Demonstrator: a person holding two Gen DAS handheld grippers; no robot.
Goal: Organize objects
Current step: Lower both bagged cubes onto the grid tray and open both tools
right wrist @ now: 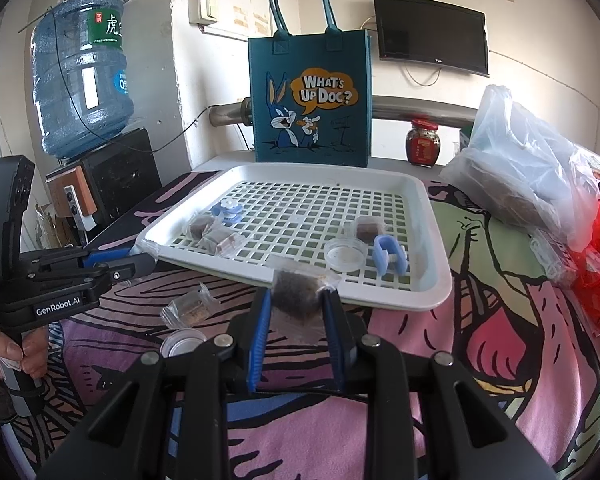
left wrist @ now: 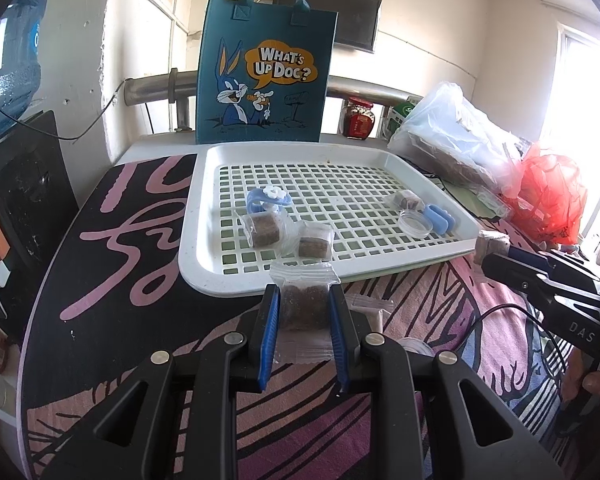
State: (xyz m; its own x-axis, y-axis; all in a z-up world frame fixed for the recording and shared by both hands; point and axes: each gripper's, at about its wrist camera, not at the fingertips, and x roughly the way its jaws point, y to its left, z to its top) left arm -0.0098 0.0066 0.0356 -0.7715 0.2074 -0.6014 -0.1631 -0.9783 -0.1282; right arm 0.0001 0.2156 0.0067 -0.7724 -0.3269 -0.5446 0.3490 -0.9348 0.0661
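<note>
A white slotted tray [left wrist: 204, 272] [right wrist: 432, 296] sits on the patterned tablecloth. It holds wrapped brown snack packets [left wrist: 264, 230] [right wrist: 216, 236] at its left and one [right wrist: 368, 228] at its right, two blue clips [left wrist: 440, 218] [right wrist: 388, 256] and a clear round lid [left wrist: 414, 222] [right wrist: 344, 254]. My left gripper [left wrist: 304, 308] is shut on a snack packet [left wrist: 304, 304] just before the tray's near edge. My right gripper [right wrist: 296, 308] is shut on another snack packet [right wrist: 296, 292] at the tray's near edge. It shows in the left wrist view [left wrist: 486, 248] too.
A blue Bugs Bunny tote bag [left wrist: 264, 76] [right wrist: 308, 100] stands behind the tray. A loose snack packet [right wrist: 190, 308] and a round lid [right wrist: 182, 342] lie on the cloth. Plastic bags [right wrist: 528, 168] and a red bag [left wrist: 548, 196] lie right; a red-lidded jar [right wrist: 422, 142] stands behind.
</note>
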